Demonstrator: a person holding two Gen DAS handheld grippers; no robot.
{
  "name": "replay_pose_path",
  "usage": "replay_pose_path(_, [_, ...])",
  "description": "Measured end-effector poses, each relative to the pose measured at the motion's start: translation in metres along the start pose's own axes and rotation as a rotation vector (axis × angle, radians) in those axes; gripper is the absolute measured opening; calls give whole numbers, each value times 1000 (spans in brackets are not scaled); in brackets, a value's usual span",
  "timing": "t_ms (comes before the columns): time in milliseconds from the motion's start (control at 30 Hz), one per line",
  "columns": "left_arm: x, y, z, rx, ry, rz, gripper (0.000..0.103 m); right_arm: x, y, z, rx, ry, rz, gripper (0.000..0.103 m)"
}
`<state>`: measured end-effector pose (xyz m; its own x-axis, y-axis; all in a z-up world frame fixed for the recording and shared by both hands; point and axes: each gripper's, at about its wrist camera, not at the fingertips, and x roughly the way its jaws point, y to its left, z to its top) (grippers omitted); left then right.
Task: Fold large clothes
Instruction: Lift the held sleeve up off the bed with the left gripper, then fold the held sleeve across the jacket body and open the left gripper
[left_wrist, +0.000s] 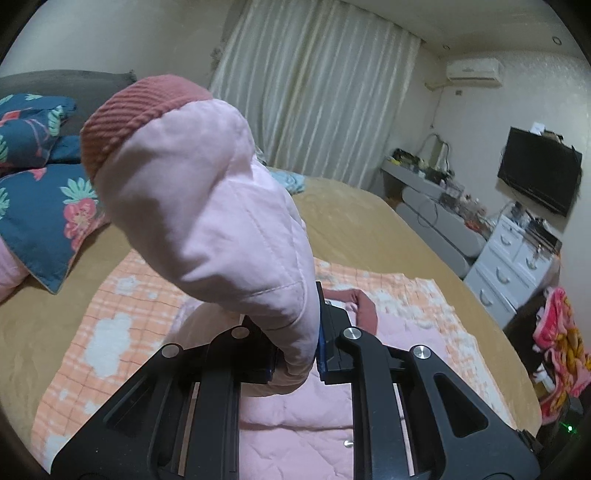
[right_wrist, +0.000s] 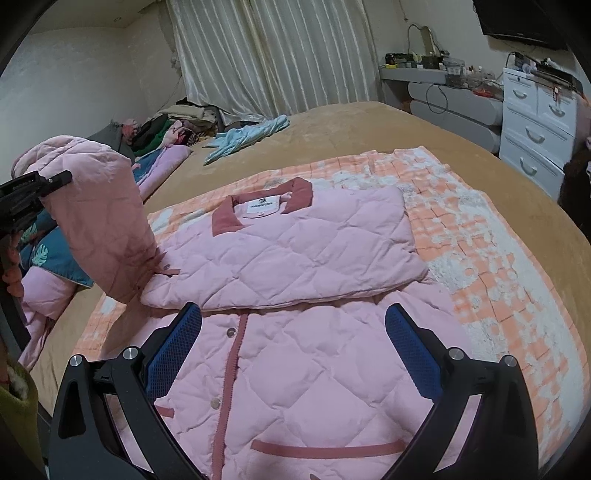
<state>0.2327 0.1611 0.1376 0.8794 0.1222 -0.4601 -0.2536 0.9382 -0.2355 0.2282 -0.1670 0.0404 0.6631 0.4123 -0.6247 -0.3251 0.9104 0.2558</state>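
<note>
A pink quilted jacket (right_wrist: 295, 251) with dark pink collar and trim lies front up on an orange checked blanket (right_wrist: 480, 236) on the bed, one side folded across its chest. My left gripper (left_wrist: 295, 363) is shut on the jacket's left sleeve (left_wrist: 207, 206) and holds it up, its ribbed dark pink cuff (left_wrist: 122, 114) on top. The raised sleeve (right_wrist: 99, 221) shows at the left of the right wrist view, with the left gripper (right_wrist: 26, 199) beside it. My right gripper (right_wrist: 293, 347) is open and empty just above the jacket's lower front.
The bed has a tan cover (right_wrist: 369, 125). Floral blue pillows (left_wrist: 40, 206) and a clothes pile (right_wrist: 173, 125) lie at its far left, a light blue garment (right_wrist: 247, 136) behind. White drawers (right_wrist: 535, 122), a cluttered desk (right_wrist: 443, 92) and a wall television (left_wrist: 539, 177) stand at right.
</note>
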Motion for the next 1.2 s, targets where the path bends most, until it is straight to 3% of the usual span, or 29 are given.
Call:
replay_pose_path(667, [59,-94,-59,207,144,-3,9,5,-60,-13,108,-2,-13,99])
replay_pose_path(1200, [105,-138,-120,361,264,19,11,9,-106,-22,198,2,-57,99])
